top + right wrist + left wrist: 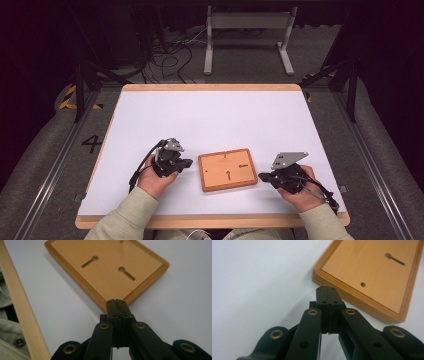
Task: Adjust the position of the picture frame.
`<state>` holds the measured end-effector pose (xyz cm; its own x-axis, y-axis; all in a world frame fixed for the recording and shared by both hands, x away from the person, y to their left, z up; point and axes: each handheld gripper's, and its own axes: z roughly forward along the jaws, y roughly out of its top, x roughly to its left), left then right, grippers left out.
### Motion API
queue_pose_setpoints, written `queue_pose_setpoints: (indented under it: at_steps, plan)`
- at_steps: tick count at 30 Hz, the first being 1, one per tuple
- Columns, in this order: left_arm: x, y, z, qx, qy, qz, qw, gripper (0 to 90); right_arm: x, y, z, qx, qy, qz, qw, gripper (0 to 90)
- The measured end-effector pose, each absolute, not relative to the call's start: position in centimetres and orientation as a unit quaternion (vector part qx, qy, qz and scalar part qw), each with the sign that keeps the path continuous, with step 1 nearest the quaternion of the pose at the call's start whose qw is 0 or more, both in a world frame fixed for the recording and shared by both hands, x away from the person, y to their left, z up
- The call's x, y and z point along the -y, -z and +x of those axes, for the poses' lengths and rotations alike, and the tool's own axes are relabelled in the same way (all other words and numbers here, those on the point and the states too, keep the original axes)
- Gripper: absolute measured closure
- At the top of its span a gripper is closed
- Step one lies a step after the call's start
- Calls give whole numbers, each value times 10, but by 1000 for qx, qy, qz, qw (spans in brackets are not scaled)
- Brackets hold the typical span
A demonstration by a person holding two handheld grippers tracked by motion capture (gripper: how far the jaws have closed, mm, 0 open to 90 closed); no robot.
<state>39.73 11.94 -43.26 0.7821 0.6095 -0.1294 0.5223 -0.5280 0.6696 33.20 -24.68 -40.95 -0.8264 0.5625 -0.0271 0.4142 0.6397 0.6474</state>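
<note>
wooden board (227, 169) flat on white table (210, 120), near centre. left gripper (186, 163) clenched empty just left of it, right gripper (262, 176) clenched empty at its right edge.

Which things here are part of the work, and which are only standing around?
Part of the work:
- wooden board with keyhole slots, lying flat
- left gripper, shut, empty
- right gripper, shut, empty

Only standing around:
- grey metal stand behind the table
- cables on the floor
</note>
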Motion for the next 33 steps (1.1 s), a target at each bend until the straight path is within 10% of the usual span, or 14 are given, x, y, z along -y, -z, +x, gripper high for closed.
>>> queue_pose_setpoints:
  at_steps: [11, 33]
  plan:
    - [-129, 430, 402, -340, -75, 861, 371, 897, 211, 433, 337, -934, -247, 251, 66, 900]
    - [-128, 435, 408, -358, -86, 855, 364, 895, 218, 439, 403, -874, -275, 374, 145, 900]
